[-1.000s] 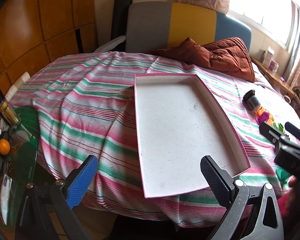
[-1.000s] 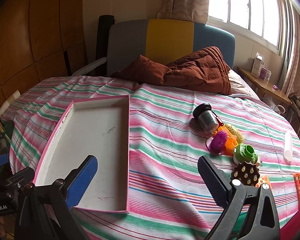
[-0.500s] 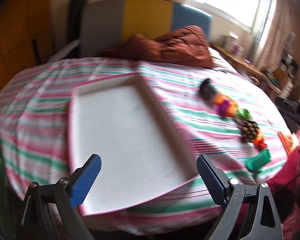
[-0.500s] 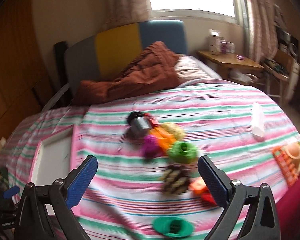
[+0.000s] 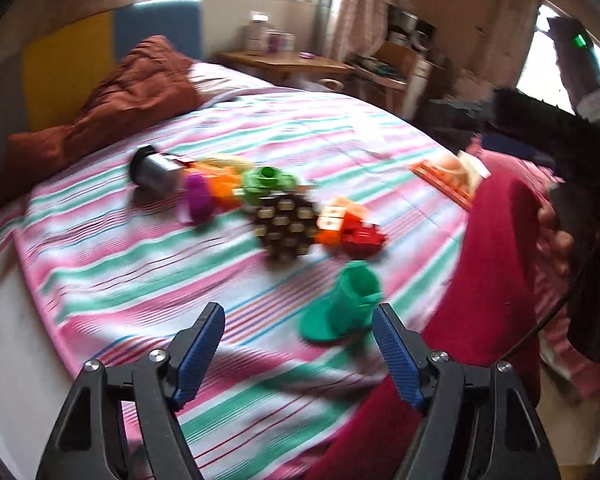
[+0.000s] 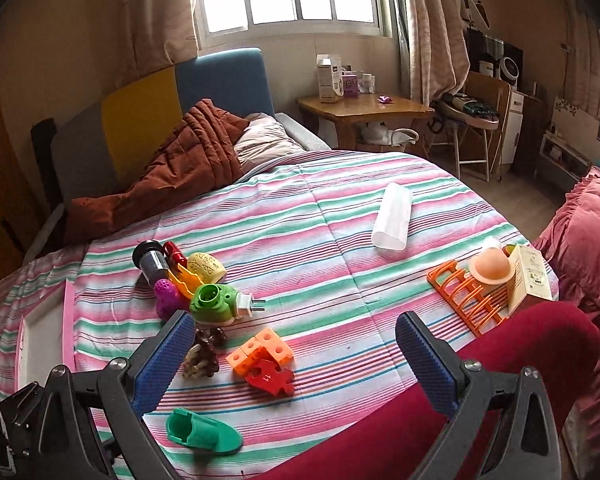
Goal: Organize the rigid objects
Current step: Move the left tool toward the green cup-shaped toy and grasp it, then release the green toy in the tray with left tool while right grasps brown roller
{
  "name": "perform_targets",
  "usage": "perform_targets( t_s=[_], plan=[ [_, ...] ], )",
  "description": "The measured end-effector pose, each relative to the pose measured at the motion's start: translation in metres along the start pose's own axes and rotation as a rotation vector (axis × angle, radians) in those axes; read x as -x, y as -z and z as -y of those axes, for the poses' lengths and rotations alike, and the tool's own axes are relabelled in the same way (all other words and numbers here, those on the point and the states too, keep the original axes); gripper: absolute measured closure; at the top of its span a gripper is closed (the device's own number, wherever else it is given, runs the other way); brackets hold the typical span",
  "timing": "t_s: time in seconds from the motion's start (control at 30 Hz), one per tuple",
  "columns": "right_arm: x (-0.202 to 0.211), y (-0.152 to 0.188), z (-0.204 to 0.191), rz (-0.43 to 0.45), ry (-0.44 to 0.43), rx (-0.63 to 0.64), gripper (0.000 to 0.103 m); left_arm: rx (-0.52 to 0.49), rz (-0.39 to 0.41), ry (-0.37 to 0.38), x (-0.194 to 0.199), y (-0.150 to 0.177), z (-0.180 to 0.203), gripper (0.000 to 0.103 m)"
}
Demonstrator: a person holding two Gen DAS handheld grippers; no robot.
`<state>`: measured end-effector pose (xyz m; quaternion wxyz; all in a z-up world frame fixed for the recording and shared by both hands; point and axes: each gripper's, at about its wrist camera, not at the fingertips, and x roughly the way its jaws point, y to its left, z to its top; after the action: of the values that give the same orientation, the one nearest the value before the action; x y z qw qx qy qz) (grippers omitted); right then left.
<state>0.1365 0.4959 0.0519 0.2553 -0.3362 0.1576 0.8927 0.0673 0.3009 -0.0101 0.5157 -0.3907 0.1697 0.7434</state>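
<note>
Now both cameras face the toy heap instead of the tray; EARLIER views were filled by that tray.

Item, at 9 o'clock in the right view: white tray (image 6: 44,328) with pink rim, only its edge showing, nothing visible in it.

Item, left gripper (image 5: 298,342): jaws closing, nothing between them; the green shoe-shaped toy (image 5: 346,304) lies just ahead, toward 1 o'clock, untouched.

Item, centre heap on the striped bedspread (image 6: 320,216): metal cup (image 6: 150,262), purple toy (image 6: 168,298), green plug-in device (image 6: 216,300), pinecone-like piece (image 6: 204,354), orange blocks (image 6: 262,350), red piece (image 6: 270,380).

Item, right gripper (image 6: 294,354): jaws wide apart, holding nothing.

Item, at 3 o'clock: orange rack (image 6: 466,300), small carton (image 6: 530,278).

Judgement: sorting not yet begun; shoe looks the first pick.
</note>
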Motion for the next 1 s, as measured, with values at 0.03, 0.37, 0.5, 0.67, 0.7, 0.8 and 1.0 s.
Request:
perform_targets(
  t_s=[0.03,0.37,0.5,0.67,0.7,0.8,1.0],
  plan=[
    [0.000,0.001,0.001,-0.003,0.002,0.000,0.001,-0.016,-0.003,0.004,-0.005,-0.002,0.007,0.027],
    [-0.014,0.002,0.011,-0.060,-0.005,0.000,0.001,0.030,-0.074,0.044,-0.052,-0.008,0.013,0.073],
    [-0.026,0.002,0.003,-0.119,-0.046,0.020,0.010,0.098,-0.056,0.016,-0.032,0.001,-0.008,0.073],
    [-0.051,0.003,-0.028,-0.269,-0.178,0.078,0.013,0.175,-0.016,-0.024,0.001,0.015,-0.037,0.073],
    [-0.057,0.004,-0.038,-0.298,-0.189,0.107,0.013,0.188,-0.006,-0.031,0.007,0.018,-0.041,0.073],
    [-0.073,0.009,-0.066,-0.367,-0.211,0.193,0.013,0.216,0.018,-0.050,0.023,0.025,-0.051,0.073],
    [-0.110,0.011,-0.103,-0.471,-0.171,0.287,0.014,0.270,0.073,-0.083,0.049,0.033,-0.069,0.073]
  ],
)
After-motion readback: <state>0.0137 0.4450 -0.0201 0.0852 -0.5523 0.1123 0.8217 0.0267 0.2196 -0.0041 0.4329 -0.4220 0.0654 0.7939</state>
